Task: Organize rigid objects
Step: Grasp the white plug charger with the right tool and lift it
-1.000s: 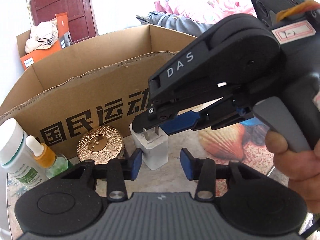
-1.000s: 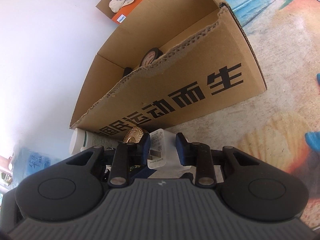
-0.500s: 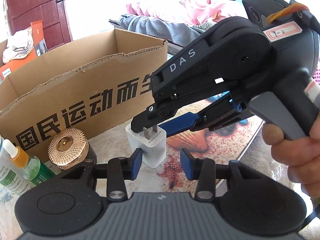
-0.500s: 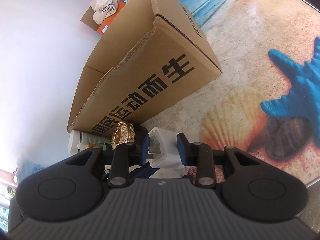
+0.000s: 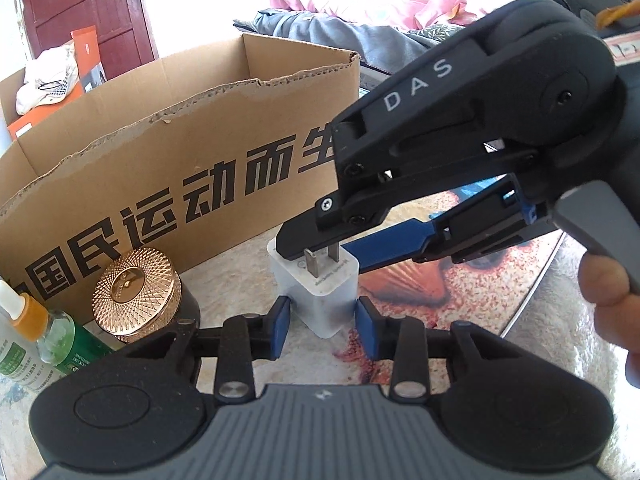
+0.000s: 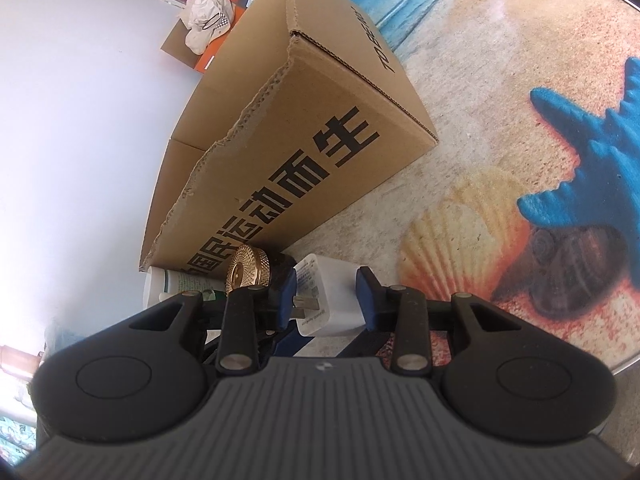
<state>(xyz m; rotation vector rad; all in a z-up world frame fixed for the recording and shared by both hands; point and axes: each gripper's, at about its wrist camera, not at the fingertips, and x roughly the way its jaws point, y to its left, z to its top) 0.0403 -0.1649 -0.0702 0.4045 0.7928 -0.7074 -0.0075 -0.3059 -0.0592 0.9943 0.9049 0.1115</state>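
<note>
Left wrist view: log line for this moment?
white charger prongs-up near cardboard box | left gripper jaws just closing around it | right gripper jaws just opening at its prongs

White charger [image 5: 320,300] stands upright on my table [image 5: 240,276], prongs up, just in front of the box [image 5: 180,140]. Gold-lidded jar [image 5: 138,292] sits left of it against the box front; dropper bottle [image 5: 44,332] and white bottle [image 5: 10,356] further left.
</note>
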